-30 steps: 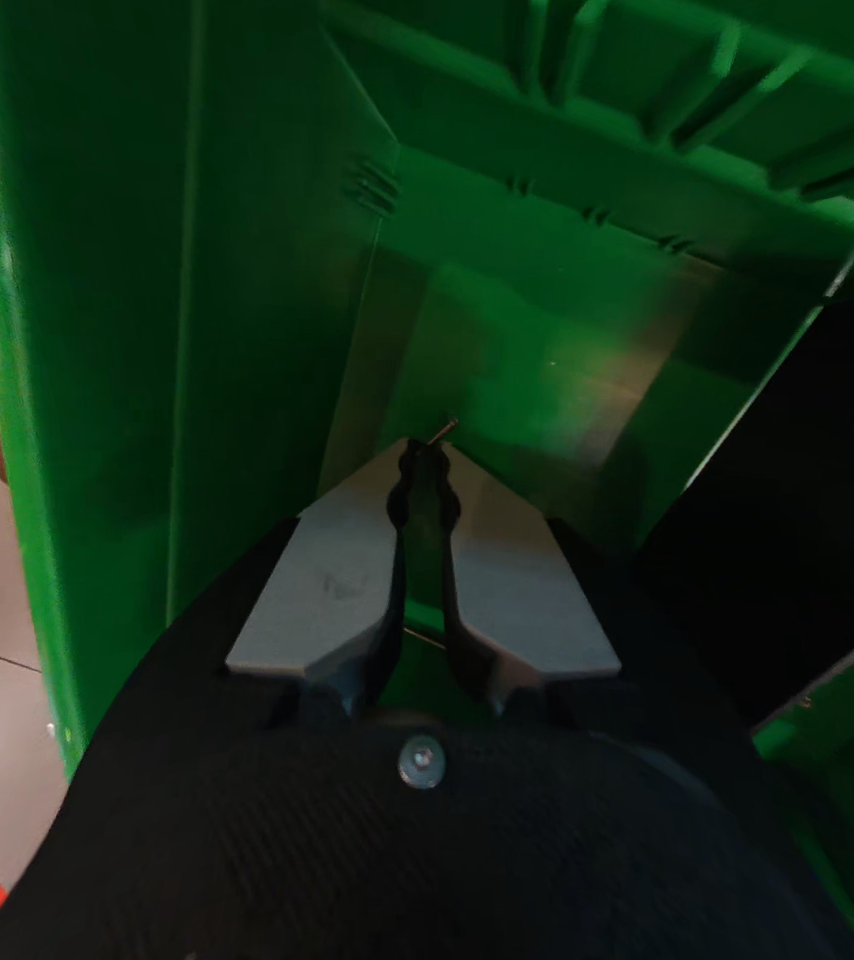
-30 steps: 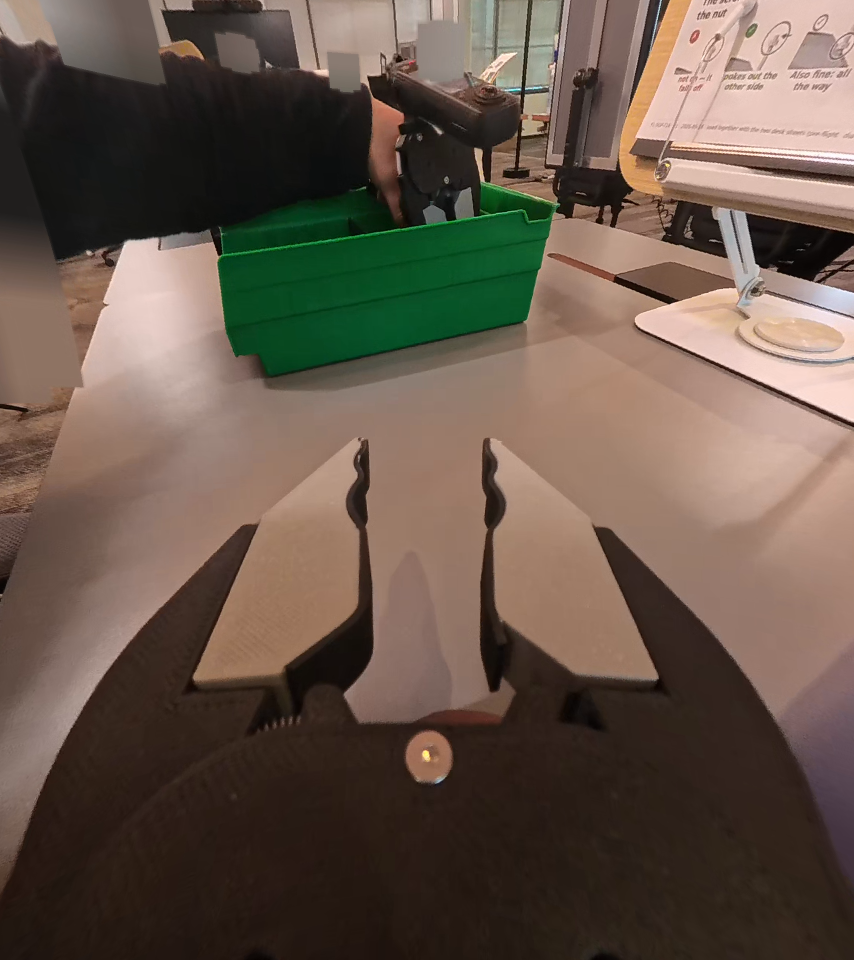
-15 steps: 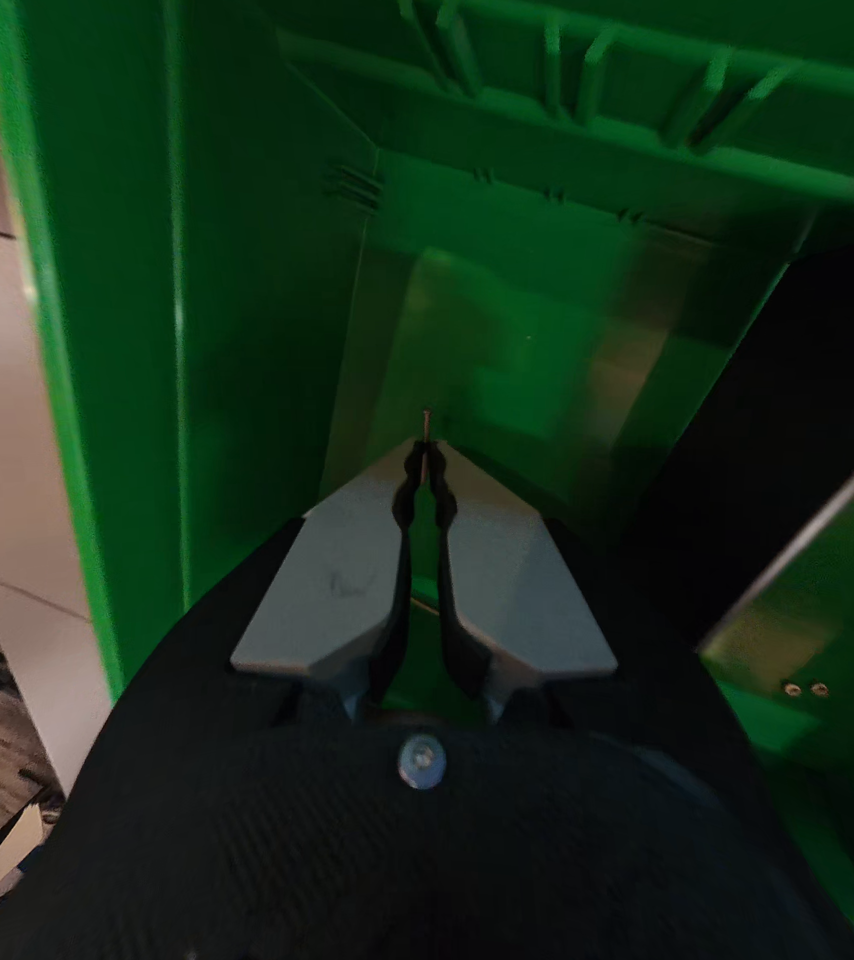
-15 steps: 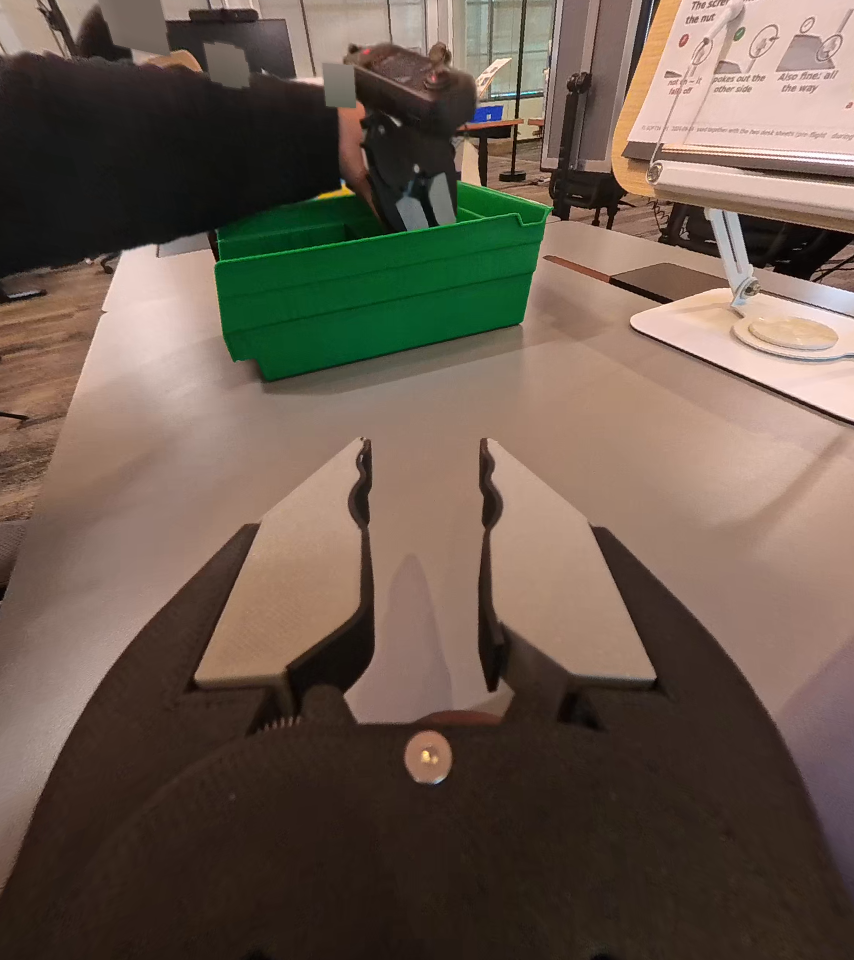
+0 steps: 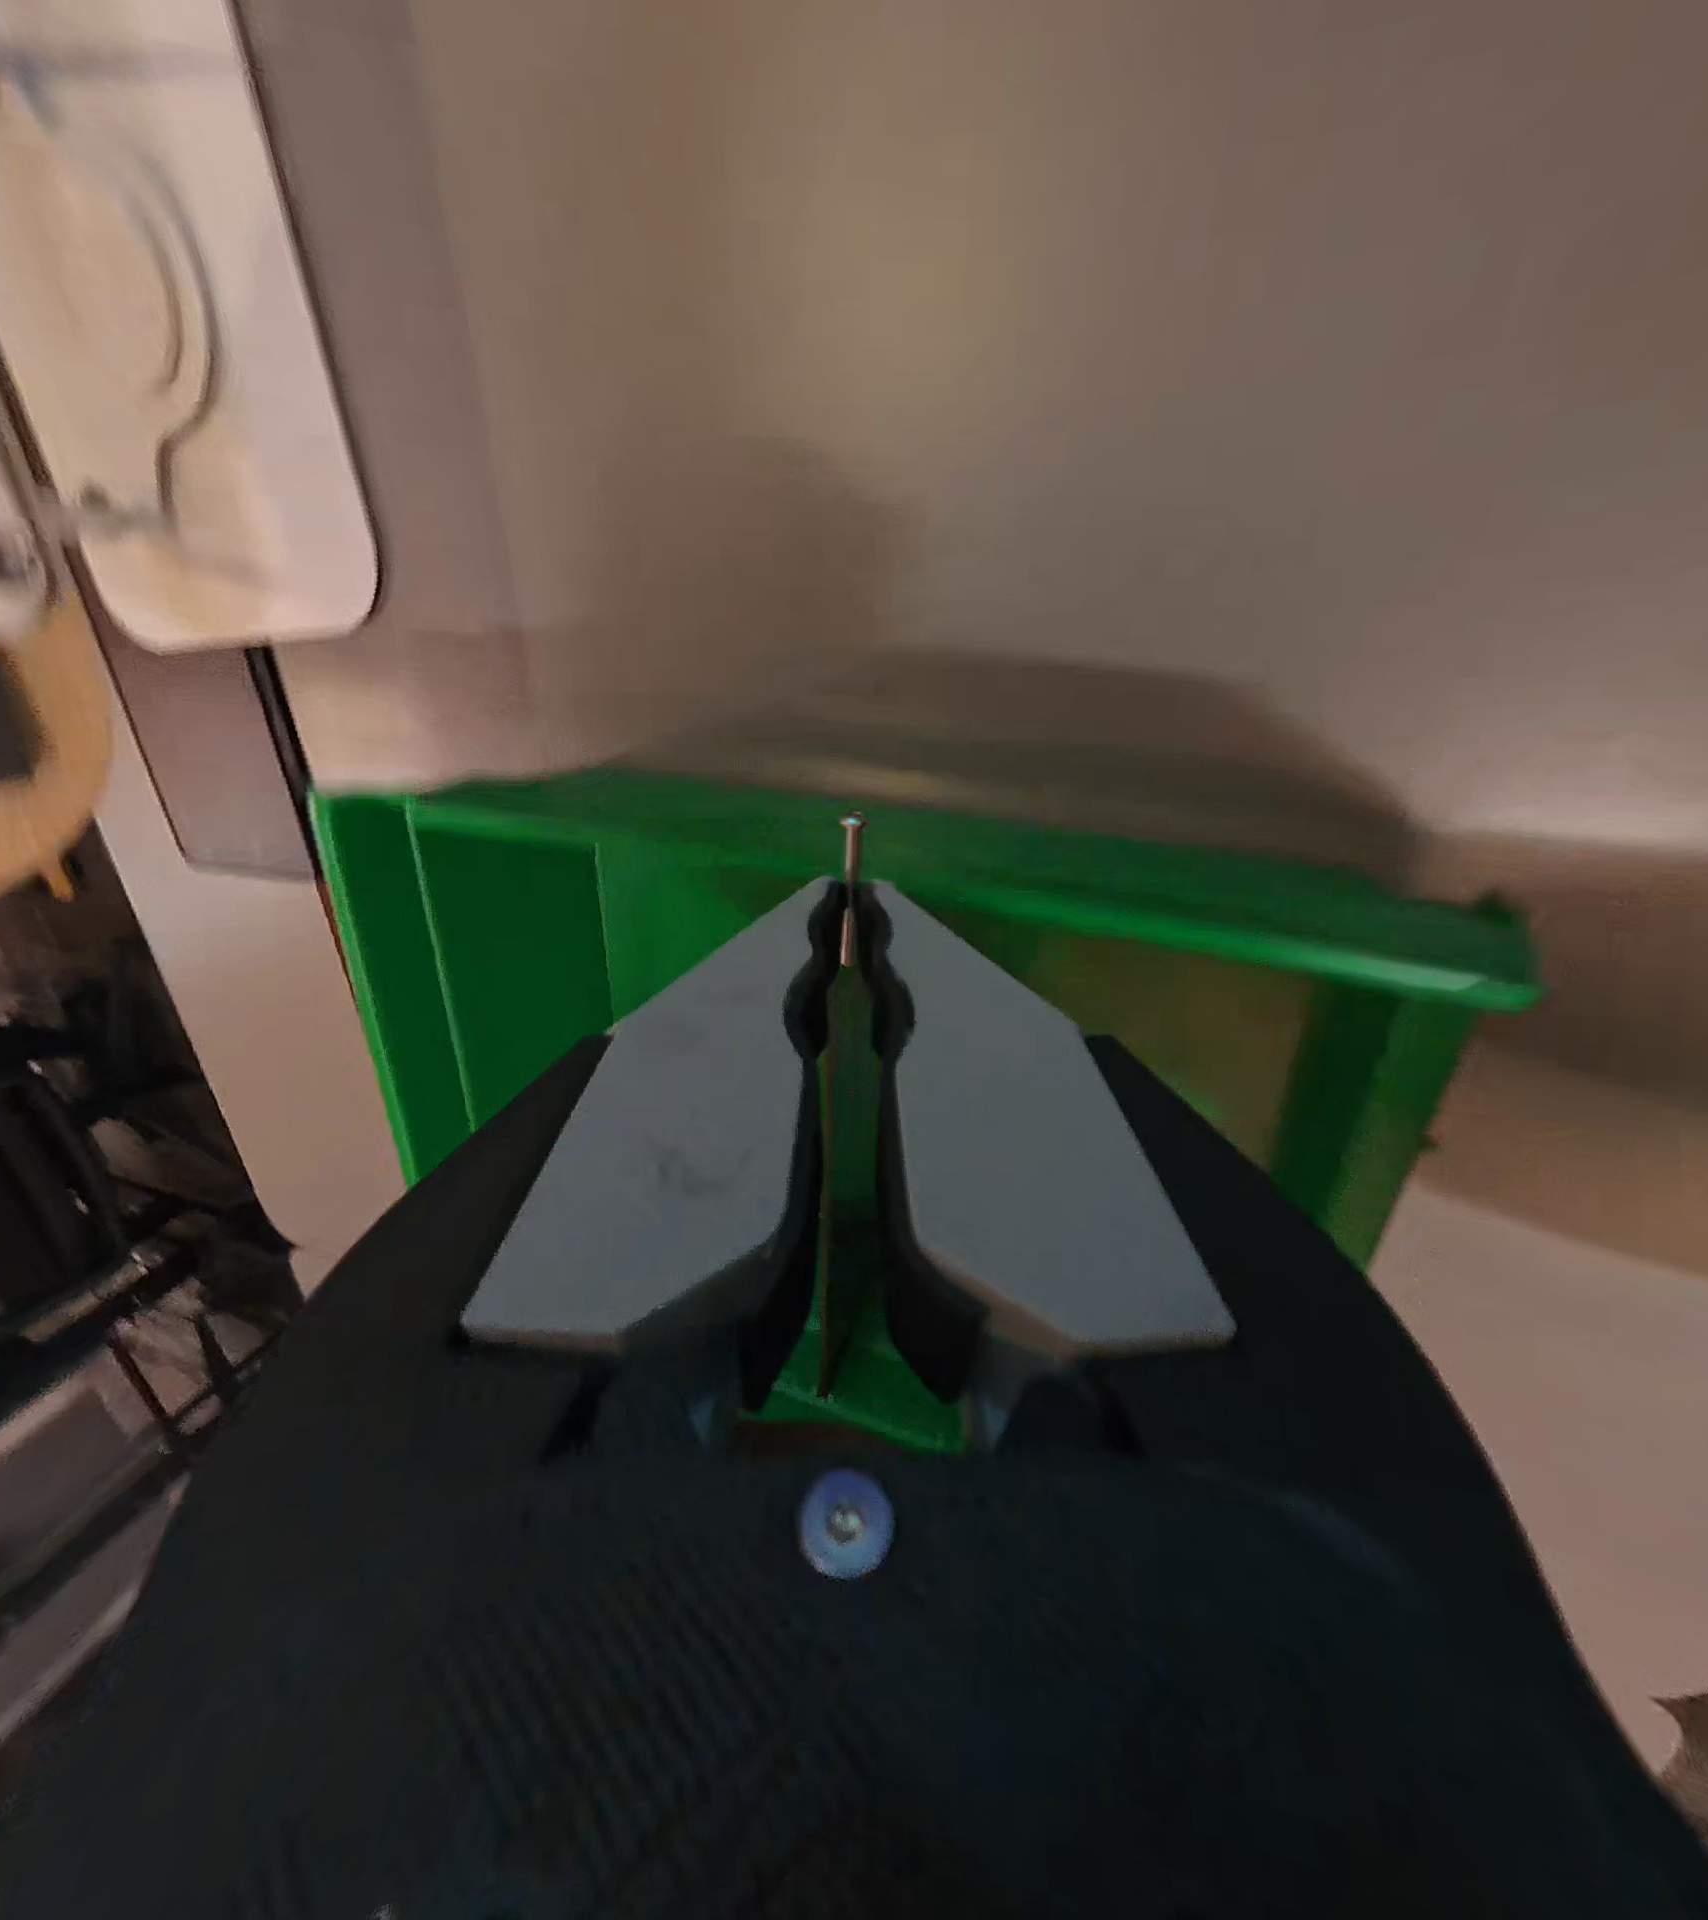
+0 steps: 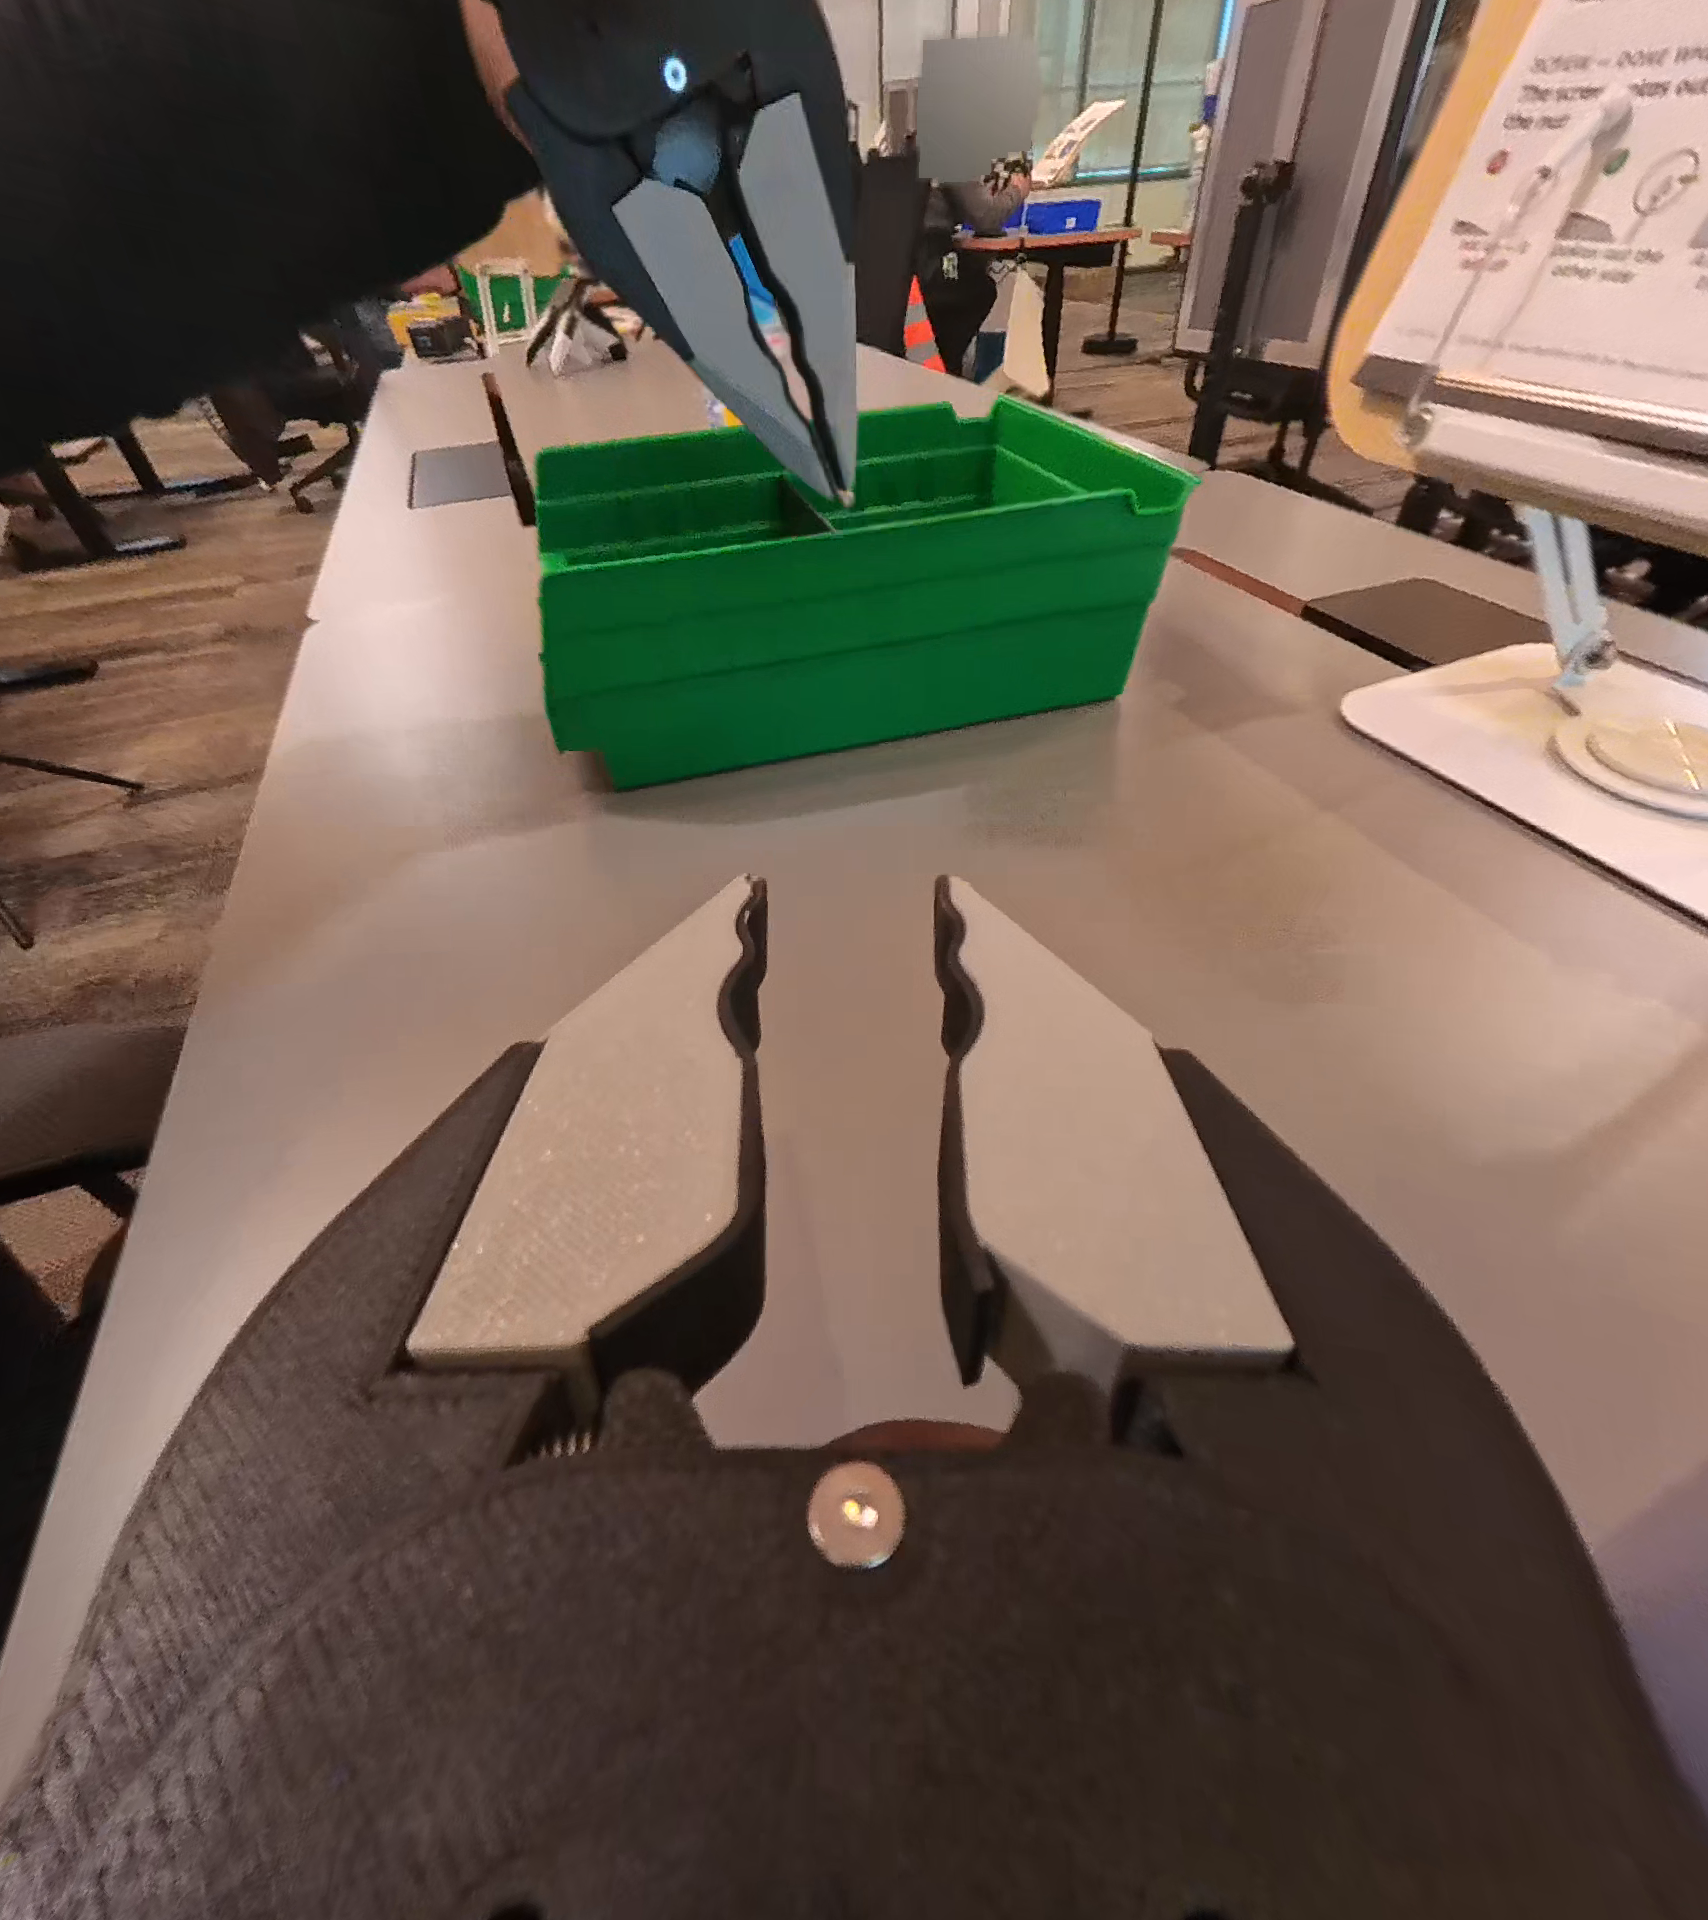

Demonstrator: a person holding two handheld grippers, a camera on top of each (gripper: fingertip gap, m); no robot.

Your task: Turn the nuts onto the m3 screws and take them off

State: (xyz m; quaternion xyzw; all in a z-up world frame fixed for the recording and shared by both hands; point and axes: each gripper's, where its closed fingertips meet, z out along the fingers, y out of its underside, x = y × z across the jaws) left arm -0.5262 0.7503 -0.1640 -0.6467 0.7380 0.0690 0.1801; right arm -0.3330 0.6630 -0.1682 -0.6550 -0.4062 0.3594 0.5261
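Note:
My left gripper (image 5: 848, 896) is shut on a thin metal screw (image 5: 849, 862) that sticks out past the fingertips, head outward. It hangs above the green divided bin (image 5: 1193, 914). In the right wrist view the left gripper (image 6: 834, 480) points down over the bin (image 6: 850, 634), the screw tip just showing at its fingertips. My right gripper (image 6: 848, 896) is open and empty, low over the grey table (image 6: 1245, 935) in front of the bin. No nuts show.
A white stand base (image 6: 1556, 790) holding an instruction board (image 6: 1639, 249) is at the right of the table. A dark flat pad (image 6: 1421, 623) lies behind it. A person's dark sleeve (image 6: 154, 208) reaches in from the upper left. Chairs and other desks stand beyond. The tips of one gripper are about 20 cm away from the tips of the other.
My left gripper has lifted up out of the green bin with the screw held between its fingertips. The right gripper has stayed open in place.

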